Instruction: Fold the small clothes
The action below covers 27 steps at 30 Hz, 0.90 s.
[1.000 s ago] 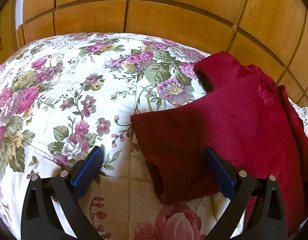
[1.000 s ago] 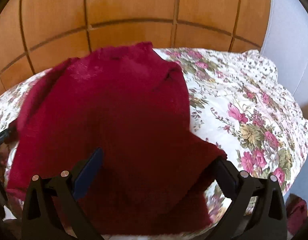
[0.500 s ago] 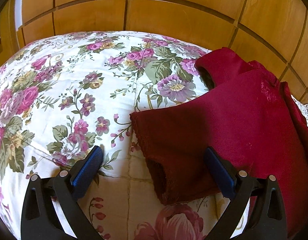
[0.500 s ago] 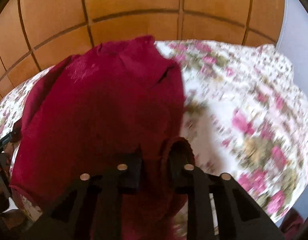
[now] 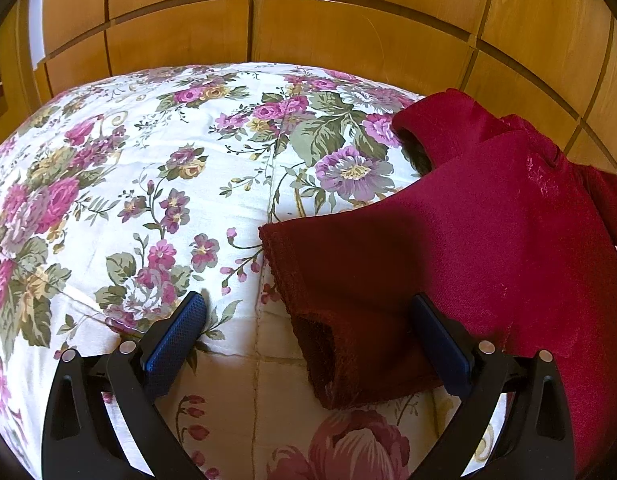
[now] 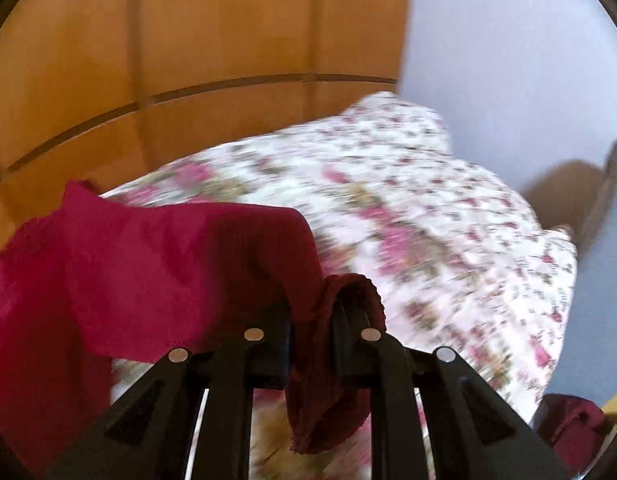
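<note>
the right gripper [image 6: 310, 330] has just been closing and now pinches a sleeve cuff of the red sweater [image 6: 156, 264], the knit bunched between its pads and hanging below them; a second ago those jaws stood wide over the flat garment; since then the sleeve has lifted off the floral bedspread [image 6: 408, 208] and swung toward three o'clock, the view smeared with the sweep; i judge this the start of spreading or folding the sleeve. the left gripper [image 5: 308, 332] has not stirred; its jaws stand wide, holding nothing, the other sleeve cuff lying between them, nearer the pad at four o'clock; the sweater's body lies on the bedspread from the centre out to three o'clock, its collar near one o'clock by the wooden headboard [image 5: 348, 28].
</note>
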### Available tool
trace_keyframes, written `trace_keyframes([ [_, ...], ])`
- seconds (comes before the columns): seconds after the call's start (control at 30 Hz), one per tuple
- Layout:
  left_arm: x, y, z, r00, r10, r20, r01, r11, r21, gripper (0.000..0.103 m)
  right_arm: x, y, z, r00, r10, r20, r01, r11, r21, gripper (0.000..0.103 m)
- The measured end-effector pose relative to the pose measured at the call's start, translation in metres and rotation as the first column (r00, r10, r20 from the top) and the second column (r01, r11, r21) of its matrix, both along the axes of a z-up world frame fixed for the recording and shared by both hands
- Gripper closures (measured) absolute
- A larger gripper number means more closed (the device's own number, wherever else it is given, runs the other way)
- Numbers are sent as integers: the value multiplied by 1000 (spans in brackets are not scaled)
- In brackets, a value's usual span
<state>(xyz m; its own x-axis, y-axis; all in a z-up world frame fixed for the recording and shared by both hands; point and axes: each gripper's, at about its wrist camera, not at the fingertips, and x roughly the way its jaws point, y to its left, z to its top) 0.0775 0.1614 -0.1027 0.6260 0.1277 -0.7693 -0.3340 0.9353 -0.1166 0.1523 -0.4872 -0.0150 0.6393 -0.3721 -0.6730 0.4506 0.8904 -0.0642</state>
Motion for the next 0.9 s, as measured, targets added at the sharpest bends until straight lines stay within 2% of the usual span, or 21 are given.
trace_keyframes([
  [0.07,0,0,0,1000,0,0,0,1000,1,3,8,-22,-12,996,-82,-20,82,997,-1,85],
  [0.1,0,0,0,1000,0,-1,0,1000,2,3,10,-31,-19,993,-116,-37,116,993,4,77],
  [0.13,0,-1,0,1000,1,-1,-1,1000,4,3,11,-41,-25,986,-154,-56,155,988,7,54],
  [0.17,0,-1,0,1000,1,-2,-1,1000,6,3,10,-49,-33,974,-212,-80,212,977,-4,39],
  [0.2,0,-1,0,1000,1,-2,-1,1000,7,3,8,-52,-36,960,-264,-95,264,964,-18,14],
  [0.23,1,-1,0,1000,1,-2,-1,1000,8,3,4,-58,-36,948,-303,-94,303,953,-18,11],
  [0.33,2,-2,0,1000,1,-3,-1,1000,13,3,-15,-56,-17,949,-316,-14,316,948,41,11],
  [0.4,1,-2,2,1000,-2,-4,2,1000,10,3,-24,-35,6,956,-284,78,281,959,41,6],
  [0.43,0,-2,3,1000,-4,-3,4,1000,6,3,-30,-20,17,961,-241,133,237,970,46,4],
  [0.5,-6,0,9,1000,-5,14,6,1000,-13,3,-26,2,26,970,-165,178,154,985,74,2],
  [0.57,-15,2,20,998,-24,65,27,998,-52,3,-25,32,30,977,-56,203,29,990,135,2],
  [0.6,-22,5,29,993,-21,116,28,998,-57,3,-23,45,29,979,0,204,-35,985,169,2],
  [0.63,-27,8,36,988,-11,154,20,998,-55,3,-22,59,26,979,53,199,-93,976,198,2],
  [0.7,-37,26,55,964,38,264,-19,997,-75,3,-19,92,14,969,177,170,-220,933,284,2],
  [0.77,-37,46,63,951,84,299,-45,990,-136,3,-17,117,4,953,266,148,-302,887,349,3],
  [0.8,-32,62,64,949,108,296,-48,978,-202,3,-17,128,-1,943,301,140,-332,869,368,3],
  [0.9,-15,87,51,966,137,219,-68,952,-297,4,-17,162,-14,905,410,119,-424,831,360,3],
])
